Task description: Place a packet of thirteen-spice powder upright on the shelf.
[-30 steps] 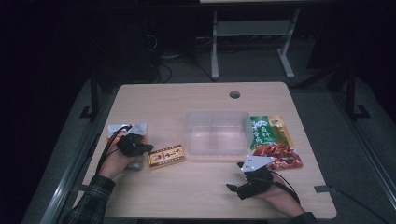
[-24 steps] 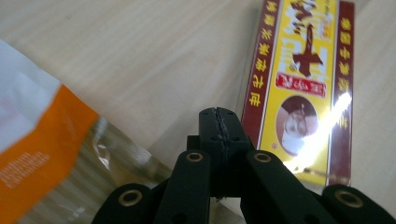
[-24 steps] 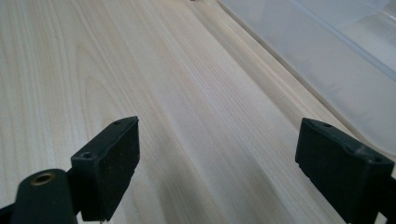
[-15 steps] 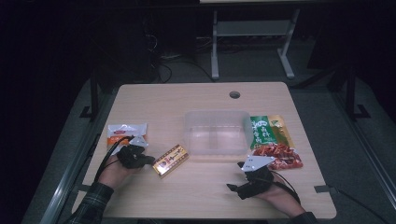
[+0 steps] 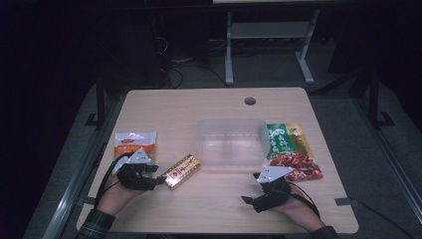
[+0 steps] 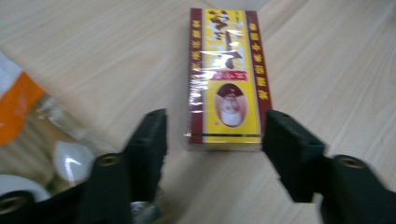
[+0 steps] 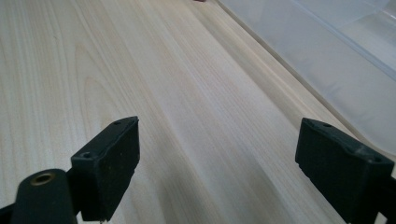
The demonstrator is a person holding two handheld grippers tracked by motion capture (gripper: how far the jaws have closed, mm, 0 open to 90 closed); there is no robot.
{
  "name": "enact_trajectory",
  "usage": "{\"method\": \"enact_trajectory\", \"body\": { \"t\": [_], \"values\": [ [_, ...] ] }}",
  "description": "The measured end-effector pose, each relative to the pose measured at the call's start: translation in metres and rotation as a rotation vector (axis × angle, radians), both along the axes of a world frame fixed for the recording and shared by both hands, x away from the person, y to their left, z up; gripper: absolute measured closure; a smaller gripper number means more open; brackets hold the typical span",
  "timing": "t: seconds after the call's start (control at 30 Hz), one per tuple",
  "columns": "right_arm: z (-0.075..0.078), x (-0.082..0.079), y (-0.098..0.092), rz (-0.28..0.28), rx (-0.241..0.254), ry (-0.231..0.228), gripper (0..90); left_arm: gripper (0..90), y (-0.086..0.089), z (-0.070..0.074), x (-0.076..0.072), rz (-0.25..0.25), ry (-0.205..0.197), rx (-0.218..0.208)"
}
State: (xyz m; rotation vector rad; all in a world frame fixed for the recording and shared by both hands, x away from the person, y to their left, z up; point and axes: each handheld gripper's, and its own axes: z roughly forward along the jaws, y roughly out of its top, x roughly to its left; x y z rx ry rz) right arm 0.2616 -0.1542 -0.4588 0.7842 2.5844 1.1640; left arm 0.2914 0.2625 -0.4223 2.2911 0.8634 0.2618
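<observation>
- A pale wooden worktop (image 5: 219, 204) seen from above, with a person's two hands coming in from the near edge, each holding a black gripper.
- The left gripper (image 5: 158, 180) sits at the near left. Its fingers have just been opening and now stand apart on either side of the near end of a yellow and red box (image 6: 227, 77), with a small gap on each side, so nothing is gripped.
- The yellow and red box lies flat on the worktop, angled, just left of a clear plastic tub (image 5: 230, 142) at the middle.
- An orange and white packet (image 5: 134, 143) lies just behind the left gripper.
- The right gripper (image 5: 249, 201) rests at the near right, fingers wide open over bare wood, holding nothing.
- A green packet (image 5: 283, 139) and a red packet (image 5: 298, 165) lie right of the tub.
</observation>
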Motion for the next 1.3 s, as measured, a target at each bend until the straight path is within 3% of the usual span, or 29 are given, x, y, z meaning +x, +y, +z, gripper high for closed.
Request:
{"method": "enact_trajectory", "body": {
  "t": [0.17, 0.37, 0.57, 0.83, 1.1, 1.3],
  "values": [
    [-0.001, 0.001, 0.000, -0.002, -0.002, 0.001, 13.4, 23.3, -0.014, -0.008, -0.004, -0.002, -0.011, 0.045],
    [-0.001, 0.001, 0.001, -0.003, -0.001, 0.006, 13.4, 19.1, -0.023, -0.017, -0.001, -0.013, -0.002, 0.068],
    [-0.001, 0.001, 0.001, -0.003, -0.001, 0.007, 13.5, 19.6, -0.029, -0.025, 0.004, -0.012, 0.000, 0.090],
    [-0.001, 0.001, 0.000, -0.001, -0.002, 0.005, 13.5, 27.6, -0.031, -0.030, 0.005, -0.029, 0.004, 0.121],
    [-0.001, 0.001, 0.000, 0.006, -0.005, 0.002, 13.5, 31.4, -0.029, -0.029, 0.005, -0.041, 0.011, 0.117],
    [0.000, 0.001, 0.000, 0.003, -0.001, 0.006, 13.5, 32.1, -0.025, -0.024, 0.004, -0.068, 0.015, 0.090]
  ]
}}
